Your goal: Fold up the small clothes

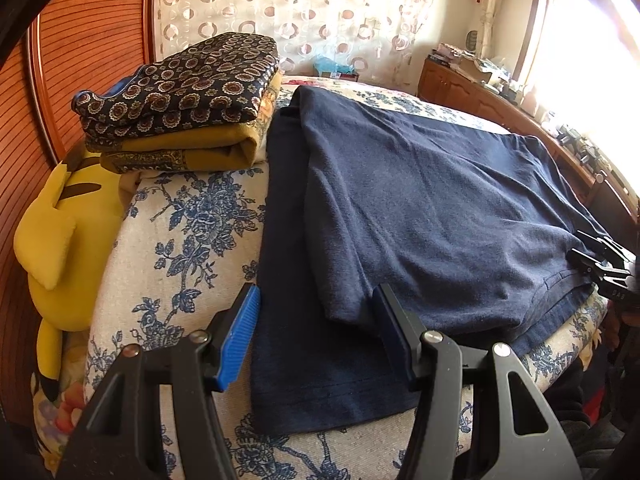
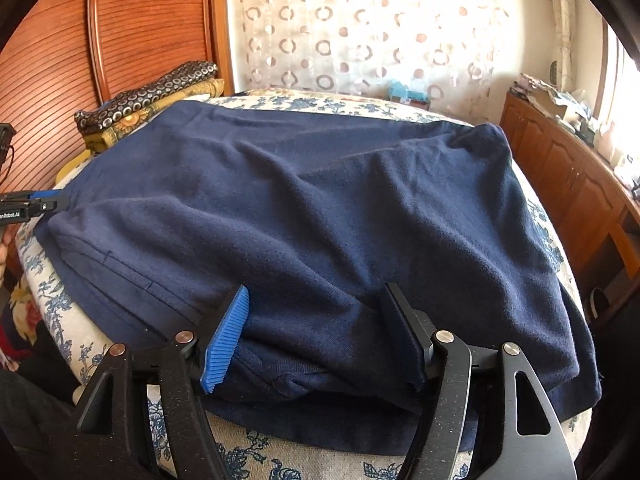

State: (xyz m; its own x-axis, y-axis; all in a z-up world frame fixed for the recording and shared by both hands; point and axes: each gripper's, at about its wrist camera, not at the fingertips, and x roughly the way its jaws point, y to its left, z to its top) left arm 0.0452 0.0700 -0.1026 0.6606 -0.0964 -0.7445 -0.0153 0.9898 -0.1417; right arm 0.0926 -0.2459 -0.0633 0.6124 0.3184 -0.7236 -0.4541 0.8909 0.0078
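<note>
A bed (image 1: pixel 188 240) covered with a blue-and-white floral bedspread is seen, backed by a reddish slatted wooden headboard (image 1: pixel 80 60). Most of its surface is taken up by a navy garment (image 1: pixel 420 200), spread flat with one side laid over in a fold, its ribbed hem lying at the near edge of the bed in the right wrist view. A wooden cabinet (image 2: pixel 560 172) is ranged along the window side of the room, its top cluttered with small items. At the far left corner of the bed, just beside the navy garment, a stack of folded cloths (image 1: pixel 180 108) is placed, dark patterned fabric on top of mustard fabric. A yellow plush toy (image 1: pixel 60 248) is wedged between bed and headboard, below that stack. The left gripper (image 1: pixel 316 300) is held with fingers apart, astride the near left edge of the garment. The right gripper (image 2: pixel 316 300) is likewise spread wide, its fingers set down on either side of a bunched fold near the hem, with nothing clamped.
</note>
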